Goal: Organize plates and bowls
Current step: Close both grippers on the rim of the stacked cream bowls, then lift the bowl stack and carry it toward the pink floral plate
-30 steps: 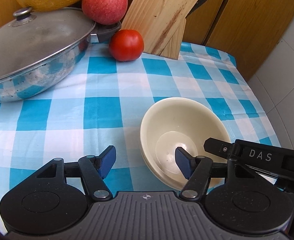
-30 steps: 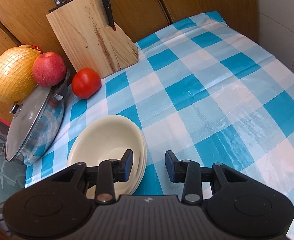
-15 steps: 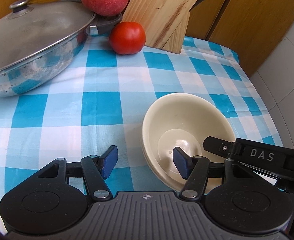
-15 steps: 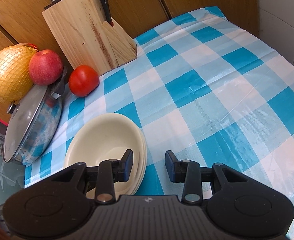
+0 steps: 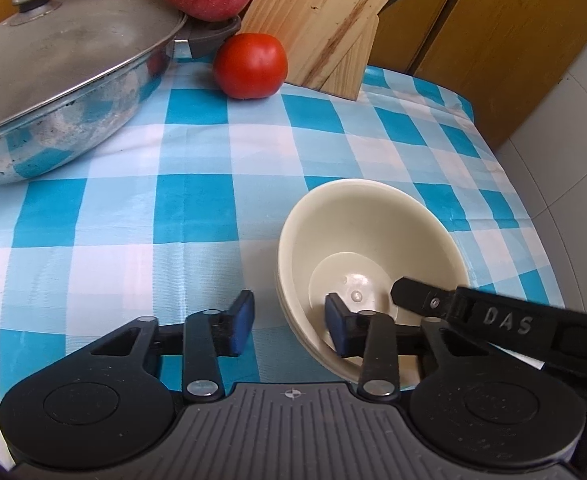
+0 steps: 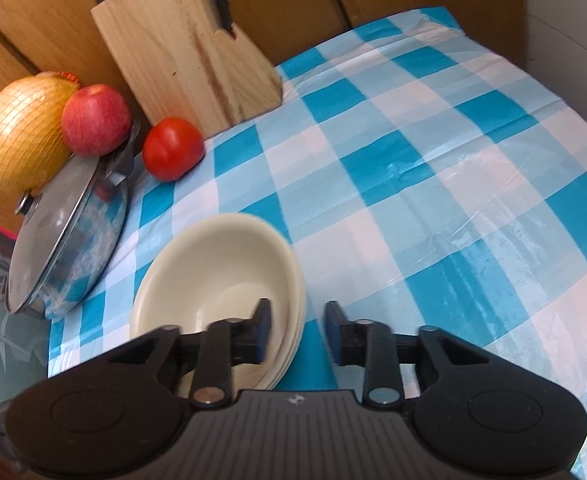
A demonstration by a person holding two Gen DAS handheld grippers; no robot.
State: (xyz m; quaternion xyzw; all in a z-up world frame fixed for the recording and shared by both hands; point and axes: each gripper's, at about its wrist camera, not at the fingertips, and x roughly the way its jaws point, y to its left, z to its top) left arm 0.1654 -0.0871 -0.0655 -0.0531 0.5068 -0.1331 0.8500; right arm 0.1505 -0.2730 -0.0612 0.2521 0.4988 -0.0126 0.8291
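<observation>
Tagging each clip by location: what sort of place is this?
Most likely a home kitchen: a wooden knife block, a lidded metal pan and stacked cream bowls sit on a blue checked tablecloth.

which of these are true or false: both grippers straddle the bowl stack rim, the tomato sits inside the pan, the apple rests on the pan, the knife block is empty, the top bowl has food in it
1. Both grippers straddle the rim of the bowl stack. True: the left gripper and the right gripper each have one finger inside the top bowl and one outside, jaws open.
2. The tomato sits inside the pan. False: it lies on the checked cloth beside the pan, in front of the knife block.
3. The apple rests on the pan. True: it sits by the pan's handle.
4. The knife block is empty. False: dark handles stick out of it.
5. The top bowl holds food. False: it is empty.
</observation>
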